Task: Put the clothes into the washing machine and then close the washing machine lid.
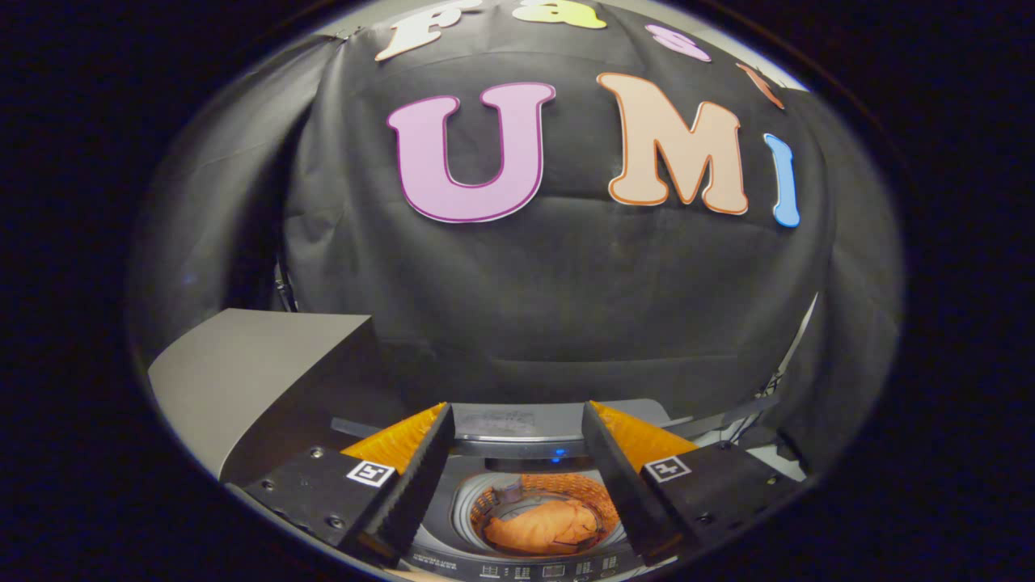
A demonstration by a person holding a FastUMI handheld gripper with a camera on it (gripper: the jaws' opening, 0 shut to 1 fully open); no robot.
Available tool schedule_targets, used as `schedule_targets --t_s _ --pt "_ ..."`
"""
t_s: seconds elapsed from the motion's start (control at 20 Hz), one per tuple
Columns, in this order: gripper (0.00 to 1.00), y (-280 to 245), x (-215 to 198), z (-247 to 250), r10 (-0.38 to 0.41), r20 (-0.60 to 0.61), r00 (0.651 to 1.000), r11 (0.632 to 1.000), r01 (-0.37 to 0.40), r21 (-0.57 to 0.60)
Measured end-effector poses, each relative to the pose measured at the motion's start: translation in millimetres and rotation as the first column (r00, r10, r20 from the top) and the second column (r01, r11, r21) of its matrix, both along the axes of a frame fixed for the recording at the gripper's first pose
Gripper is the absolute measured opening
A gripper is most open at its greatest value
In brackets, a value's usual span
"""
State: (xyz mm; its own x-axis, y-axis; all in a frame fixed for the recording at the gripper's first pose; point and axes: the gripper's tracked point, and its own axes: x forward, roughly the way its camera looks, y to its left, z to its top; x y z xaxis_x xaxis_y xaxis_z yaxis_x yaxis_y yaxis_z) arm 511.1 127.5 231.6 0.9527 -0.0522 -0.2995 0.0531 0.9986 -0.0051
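Orange clothes lie bundled in the drum of the top-loading washing machine, below and between the spread, empty fingers of the gripper. Its grey lid stands raised to the left, likely the next target.
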Motion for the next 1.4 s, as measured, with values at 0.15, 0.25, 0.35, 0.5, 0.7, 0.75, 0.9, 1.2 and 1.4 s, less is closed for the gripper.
schedule_targets --t_s 0.15,0.25,0.35,0.5,0.7,0.75,0.9,1.2,1.4 --pt "0.97 0.5 -1.2 1.9 0.003 0.033 0.999 1.000 -0.002 -0.002" --pt "0.96 0.3 -2.1 2.6 -0.001 0.045 0.999 1.000 0.001 -0.001" --pt "0.96 -1.4 -4.2 6.6 -0.004 0.070 0.998 1.000 0.004 0.004" --pt "0.96 -13.0 -13.9 13.1 -0.013 0.115 0.993 1.000 0.013 0.003" --pt "0.96 -44.3 -52.4 14.9 -0.047 0.178 0.983 0.999 0.045 0.019" --pt "0.96 -53.4 -60.0 14.0 -0.060 0.190 0.980 0.998 0.056 0.029" --pt "0.96 -80.2 -86.0 11.8 -0.086 0.235 0.968 0.995 0.073 0.063" --pt "0.98 -132.7 -148.0 -0.1 -0.120 0.327 0.937 0.992 0.105 0.063" --pt "0.97 -155.1 -187.3 -16.7 -0.153 0.368 0.917 0.987 0.122 0.108"
